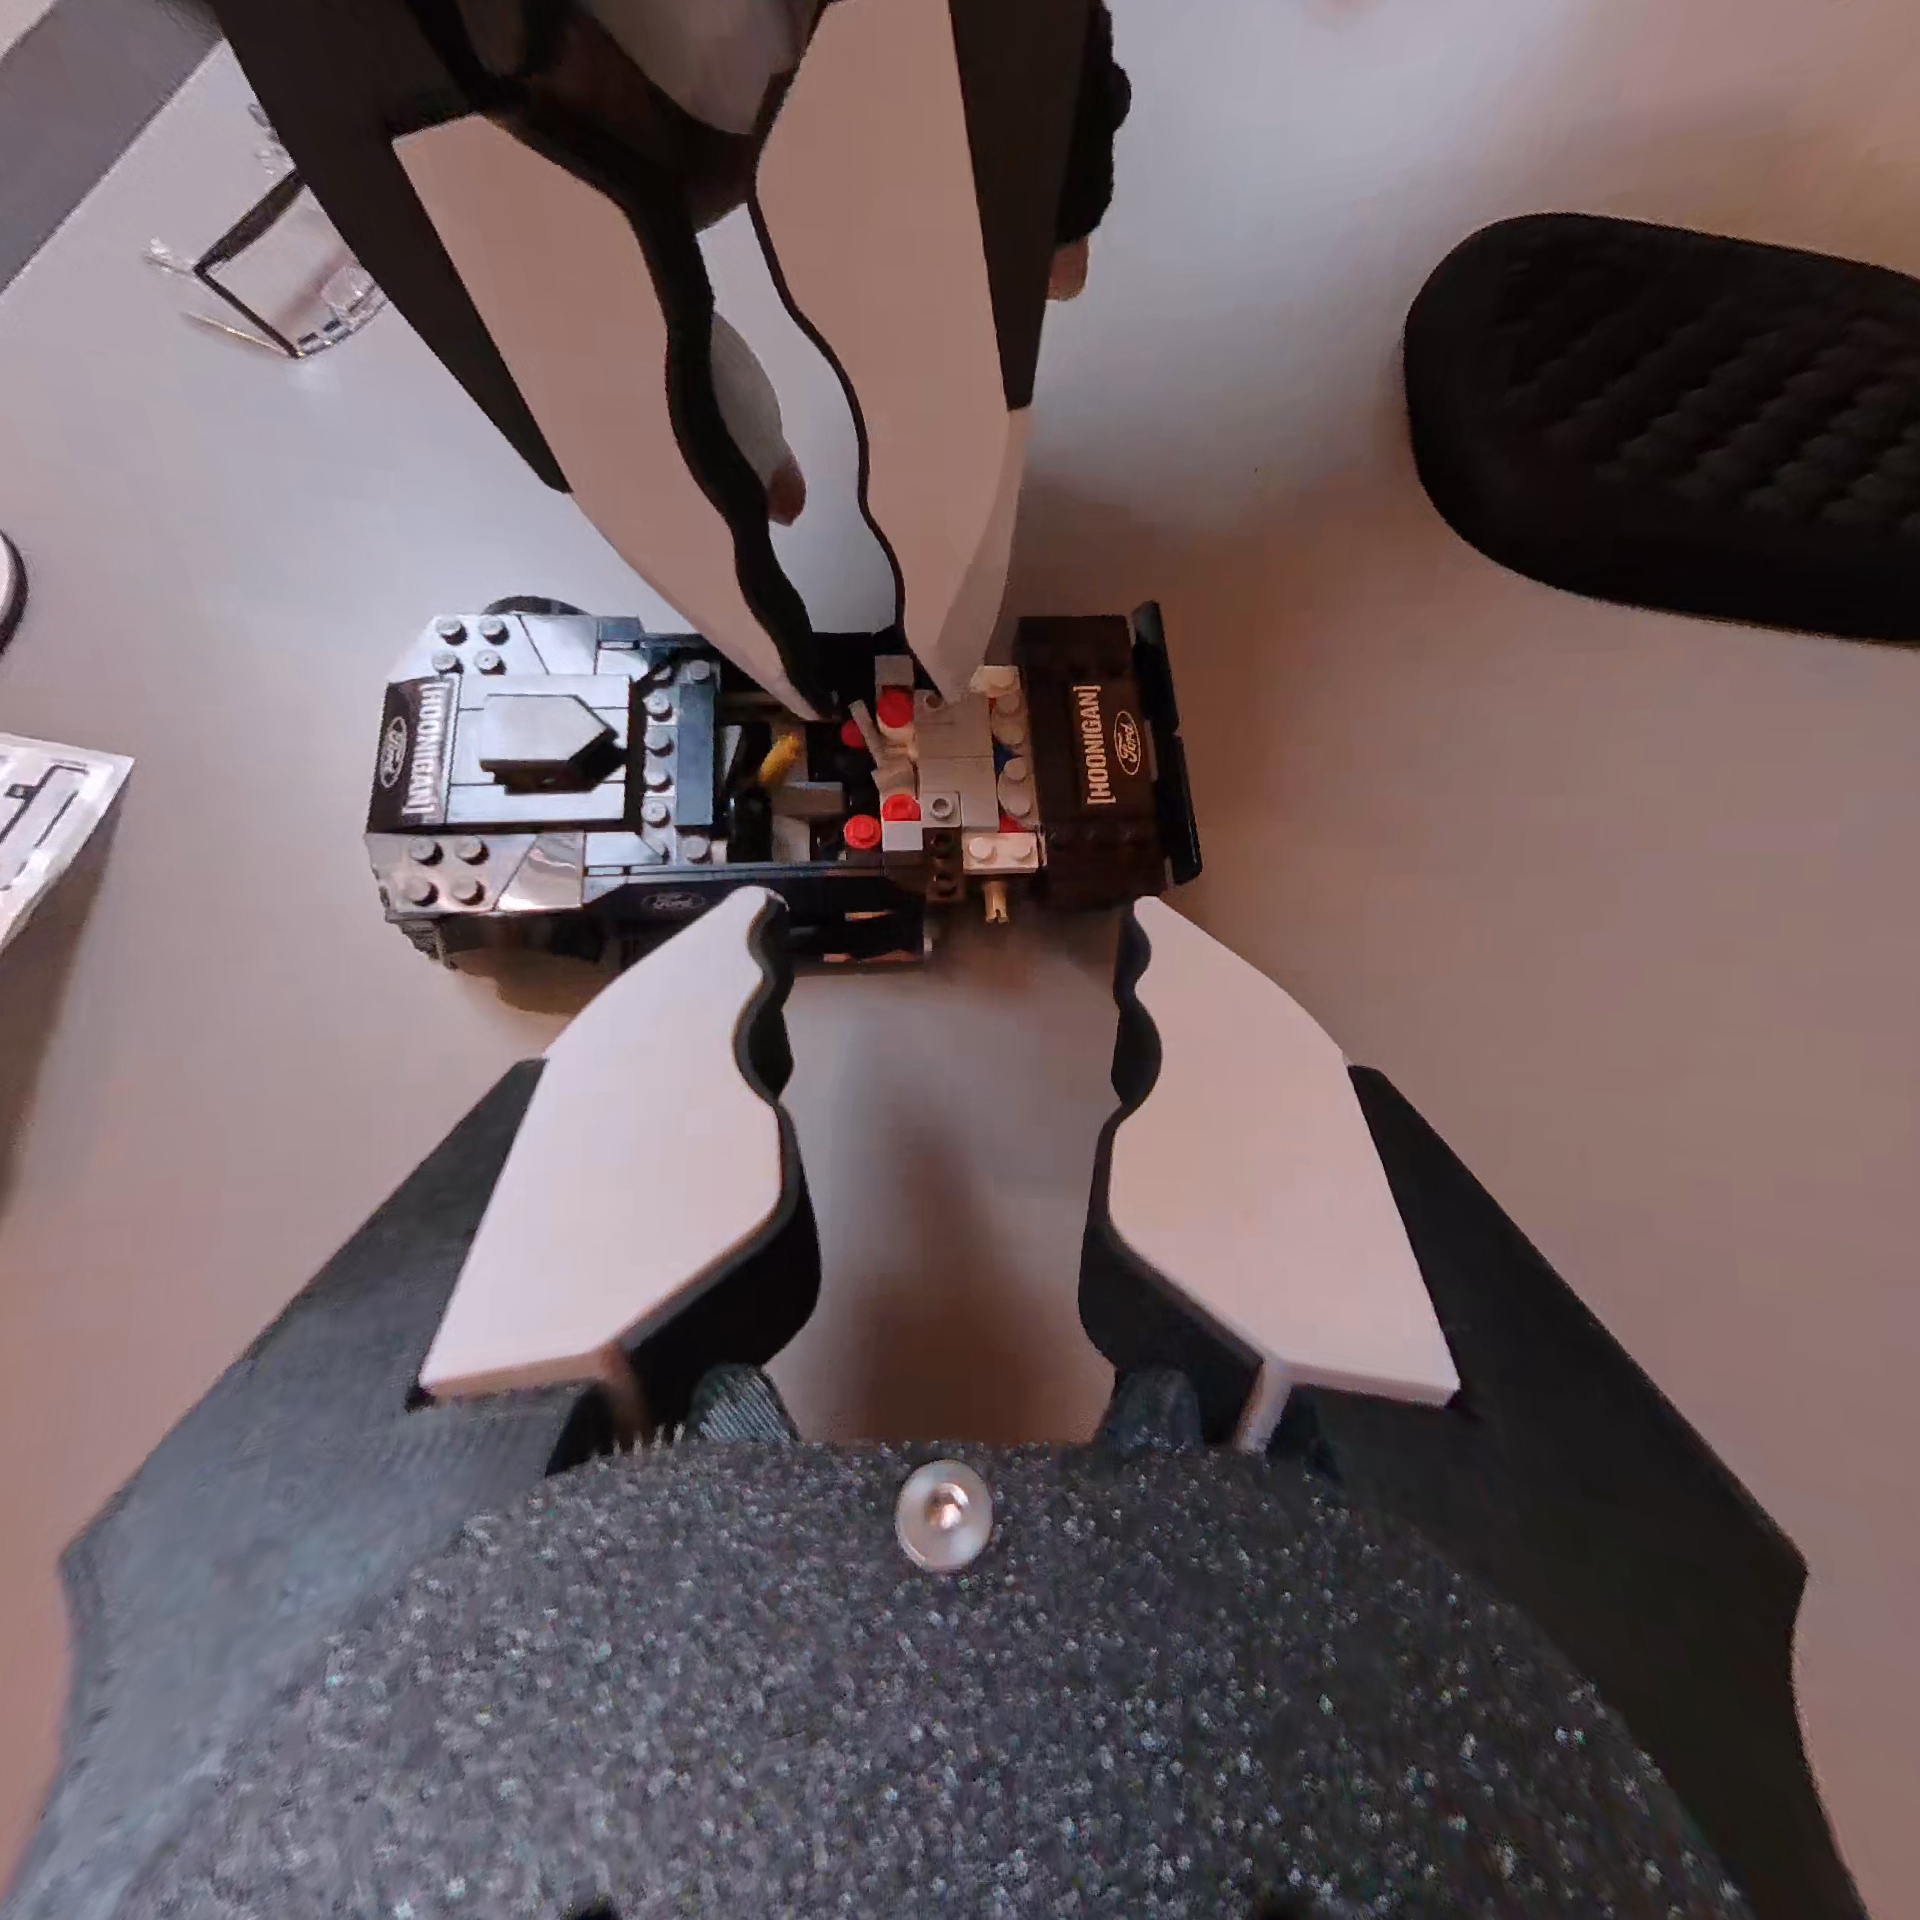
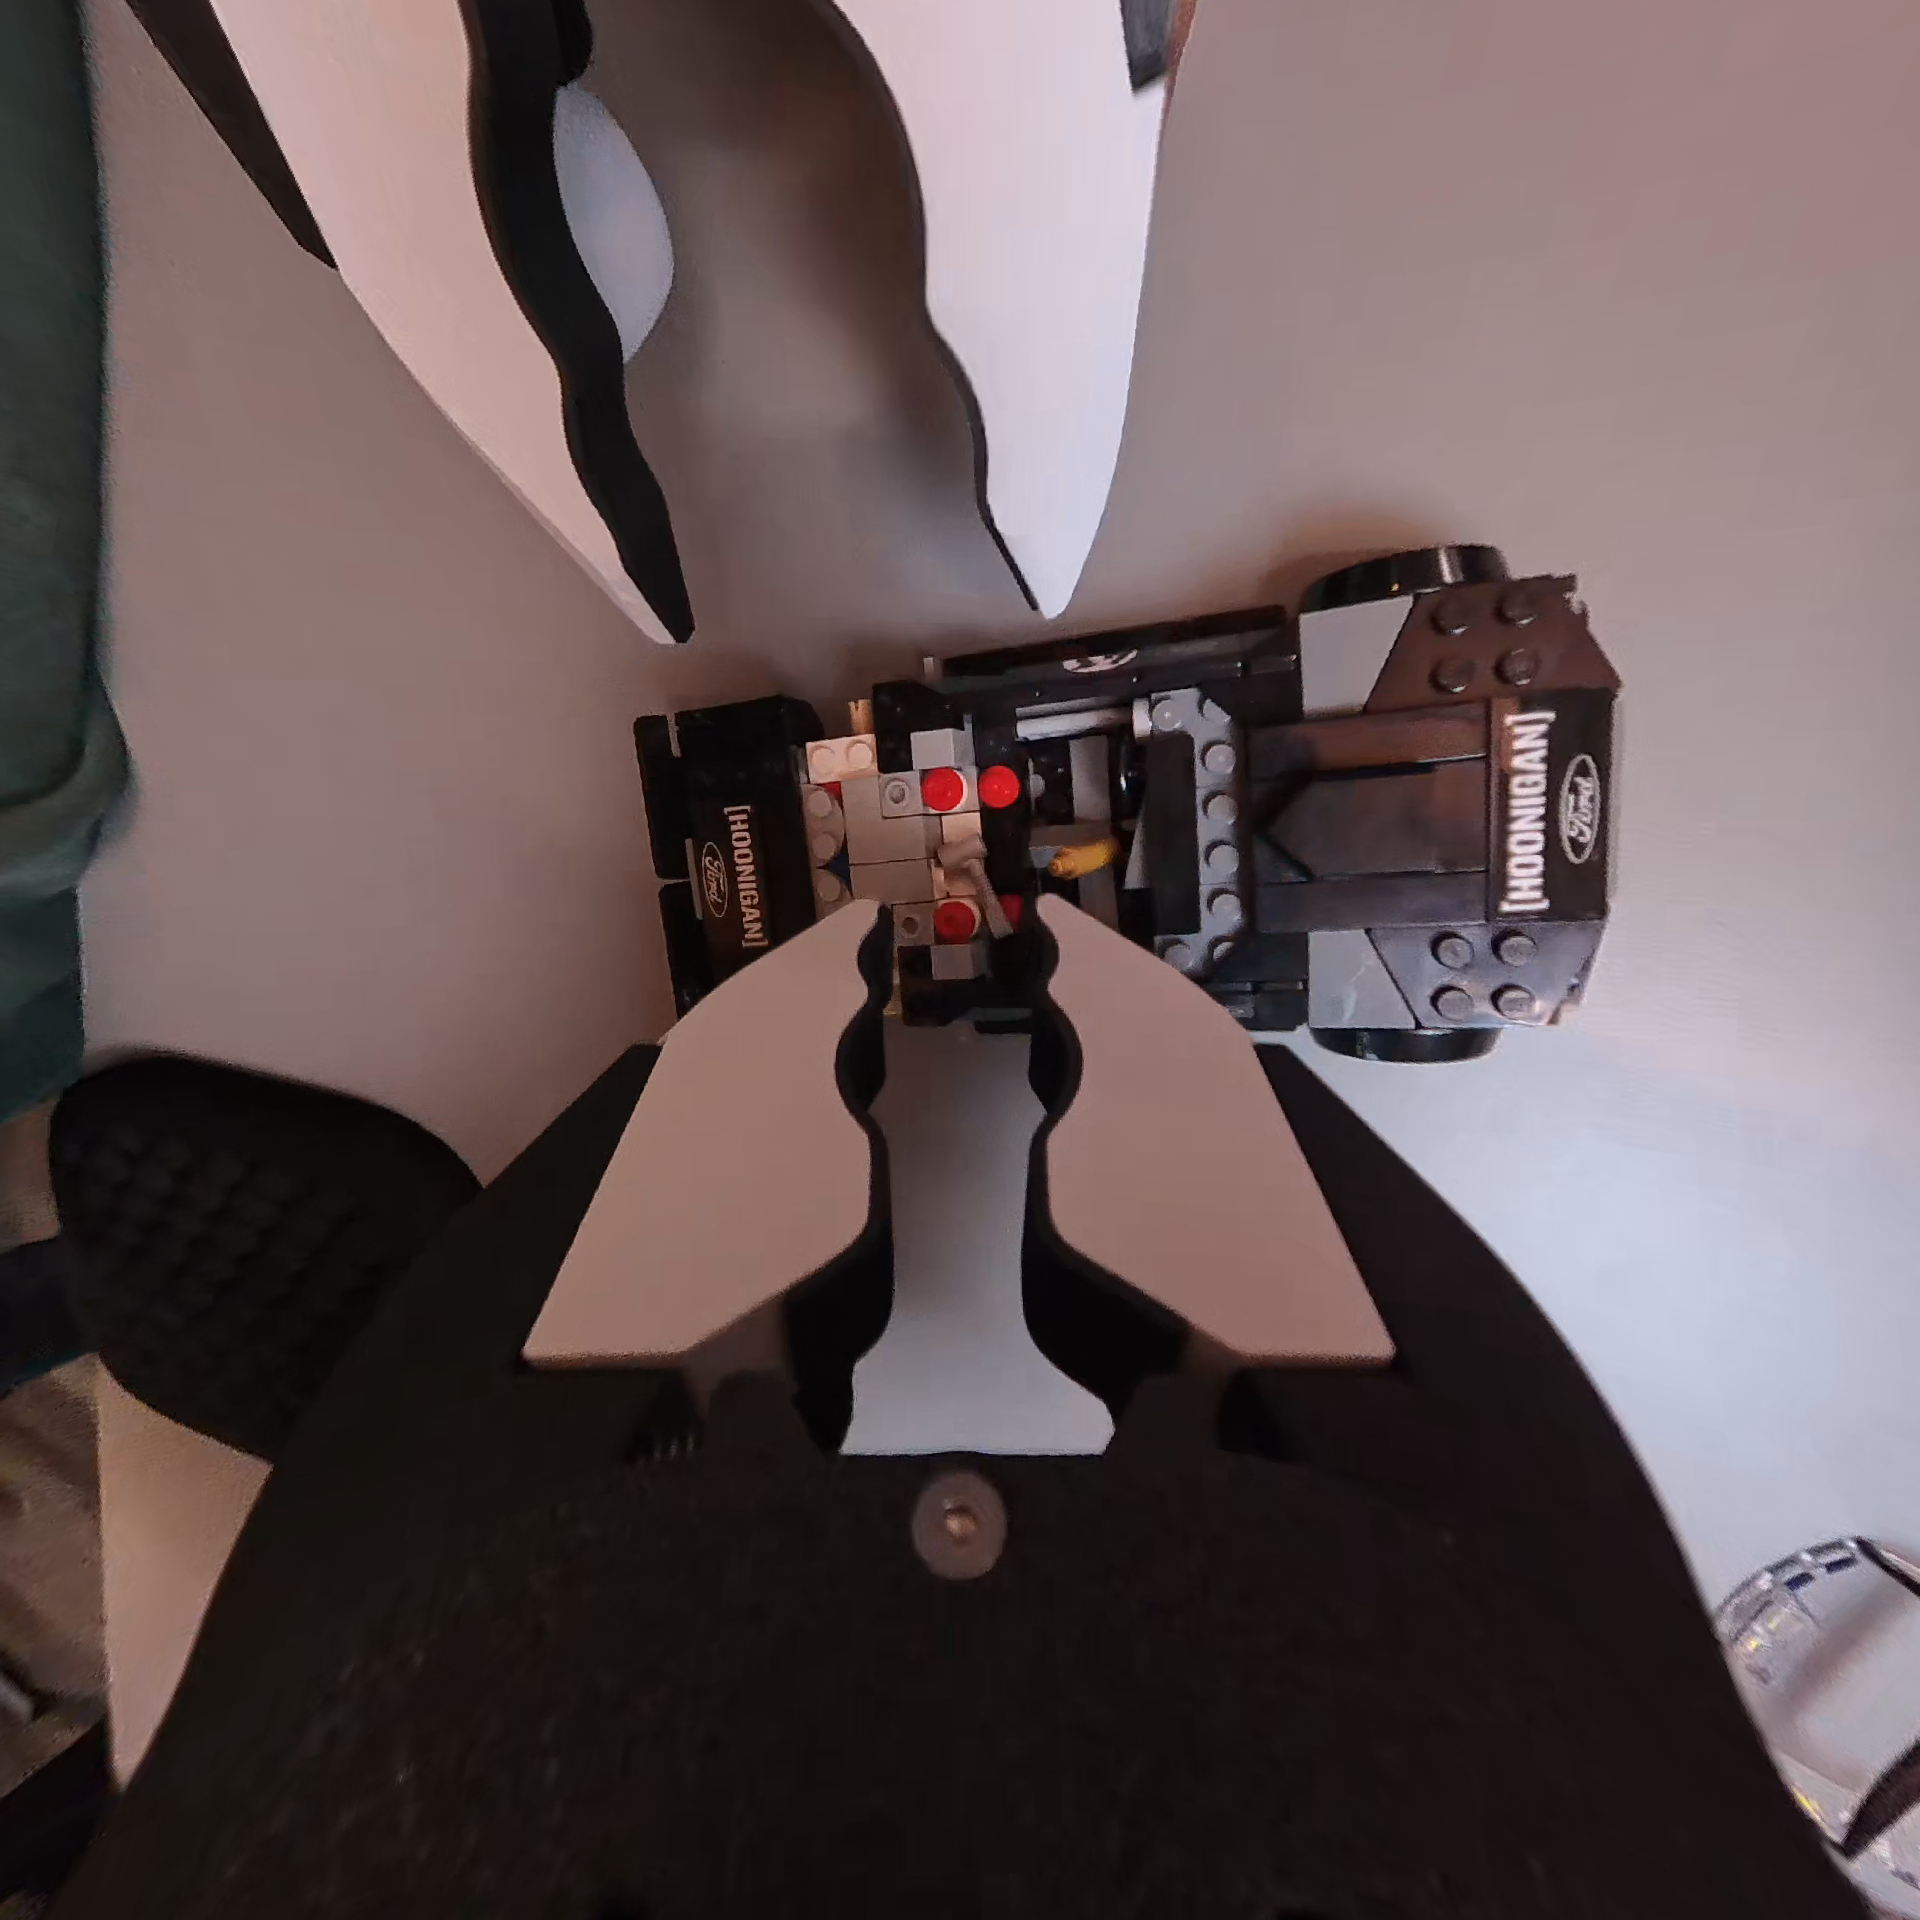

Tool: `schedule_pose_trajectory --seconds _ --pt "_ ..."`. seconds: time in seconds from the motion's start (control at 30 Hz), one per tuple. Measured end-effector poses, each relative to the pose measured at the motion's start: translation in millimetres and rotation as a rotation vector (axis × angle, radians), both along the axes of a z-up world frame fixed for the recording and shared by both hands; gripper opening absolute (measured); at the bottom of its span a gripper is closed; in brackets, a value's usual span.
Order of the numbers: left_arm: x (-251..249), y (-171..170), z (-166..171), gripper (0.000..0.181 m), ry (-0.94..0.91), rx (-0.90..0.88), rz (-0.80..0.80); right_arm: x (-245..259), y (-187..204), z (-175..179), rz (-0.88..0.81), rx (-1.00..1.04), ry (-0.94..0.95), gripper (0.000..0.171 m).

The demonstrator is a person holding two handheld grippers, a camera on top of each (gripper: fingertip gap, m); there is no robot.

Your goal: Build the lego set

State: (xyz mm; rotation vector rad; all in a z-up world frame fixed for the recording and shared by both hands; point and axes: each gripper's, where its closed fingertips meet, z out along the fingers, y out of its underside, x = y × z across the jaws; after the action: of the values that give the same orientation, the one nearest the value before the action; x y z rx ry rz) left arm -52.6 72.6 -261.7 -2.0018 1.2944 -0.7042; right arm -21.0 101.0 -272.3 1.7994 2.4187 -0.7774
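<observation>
Our lego car [image 1: 779,769] sits on the desk [image 1: 1455,1039]. Right gripper [image 2: 961,914] jaws reach into its middle, holding nothing we can see. Left gripper [image 1: 951,914] jaws are spread wide. We judge it light and snappy, so grab its hard sides.

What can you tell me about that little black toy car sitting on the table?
The toy car is a part-built brick model, mostly glossy black plastic with grey studded plates. Its roof is missing, so the middle lies open, showing red round studs, grey blocks and a small yellow piece. Printed stickers sit on its two ends. It rests flat on the pale table, one black wheel showing. The right gripper reaches into the open middle; the left gripper waits open beside it.
</observation>
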Motion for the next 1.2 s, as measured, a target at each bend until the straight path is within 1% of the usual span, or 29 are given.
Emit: schedule_pose_trajectory --seconds 0.17,0.37,0.53,0.6,0.77,1.03,1.2 --pt "1.6 -1.8 -2.2 0.06 -0.069 0.002 0.011 3.9 -3.6 -5.6 -0.025 -0.049 -0.058 0.023" --pt "2.7 -4.8 -5.3 0.06 -0.087 -0.003 0.0 2.1 -2.7 -6.3 -0.062 -0.111 -0.086 0.02" --pt "2.3 -4.3 -5.8 0.059 -0.094 -0.005 0.006 -0.7 -1.0 -6.7 -0.089 -0.166 -0.102 0.011" --pt "2.0 -3.8 -6.2 0.059 -0.093 -0.003 0.008 -1.0 -0.8 -6.8 -0.092 -0.177 -0.107 0.01" --pt "1.4 -2.8 -7.3 0.059 -0.094 -0.002 0.011 -3.1 1.2 -5.0 -0.103 -0.183 -0.1 0.0" --pt "2.0 -1.1 -6.5 0.057 -0.106 0.007 0.023 -4.2 0.6 -0.9 -0.116 -0.178 -0.074 0.0" --pt "6.8 2.3 -1.4 0.049 -0.15 0.003 0.049 -5.4 4.1 5.2 -0.162 -0.143 -0.037 0.0"
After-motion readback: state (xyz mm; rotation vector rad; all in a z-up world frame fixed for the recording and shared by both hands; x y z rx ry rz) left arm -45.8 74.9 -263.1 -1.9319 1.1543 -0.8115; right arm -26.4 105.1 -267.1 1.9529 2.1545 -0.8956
